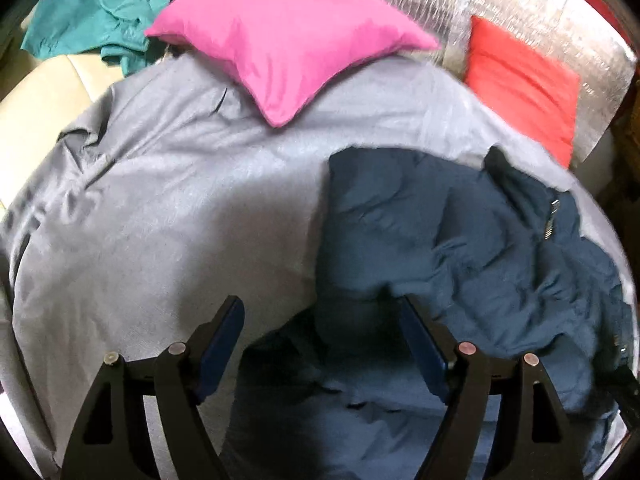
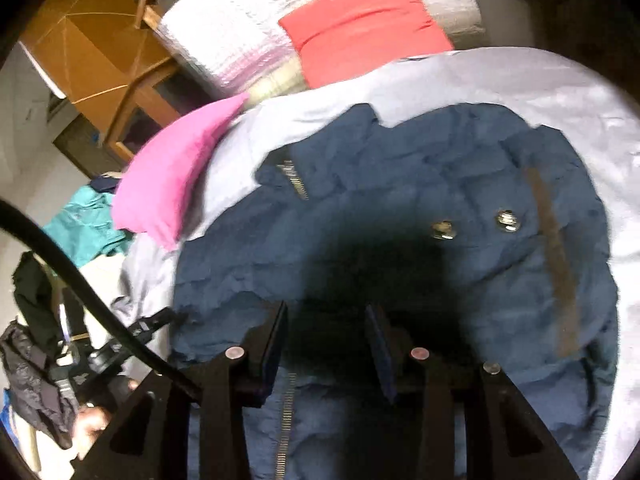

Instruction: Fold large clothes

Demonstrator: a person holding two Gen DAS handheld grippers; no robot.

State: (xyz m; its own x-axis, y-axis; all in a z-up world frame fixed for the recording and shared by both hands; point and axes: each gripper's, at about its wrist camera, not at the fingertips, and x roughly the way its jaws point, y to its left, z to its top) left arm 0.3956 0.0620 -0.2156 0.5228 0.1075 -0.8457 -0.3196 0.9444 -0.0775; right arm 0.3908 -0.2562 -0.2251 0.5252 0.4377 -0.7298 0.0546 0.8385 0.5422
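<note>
A dark blue padded jacket (image 1: pixel 460 240) lies crumpled on a grey sheet (image 1: pixel 160 200), to the right in the left wrist view. My left gripper (image 1: pixel 322 316) is open above the jacket's near left edge, holding nothing. In the right wrist view the jacket (image 2: pixel 400 184) fills the middle, with a zip, two metal snaps (image 2: pixel 506 220) and a brown strip showing. My right gripper (image 2: pixel 326 312) is open just above the jacket, in its own dark shadow, holding nothing.
A pink pillow (image 1: pixel 288 44) and a red pillow (image 1: pixel 524 84) lie at the far side against silver foil padding (image 1: pixel 500 4). A teal garment (image 1: pixel 92 20) lies at far left. Wooden furniture (image 2: pixel 104 60), other clothes and a black cable (image 2: pixel 92 300) are at left.
</note>
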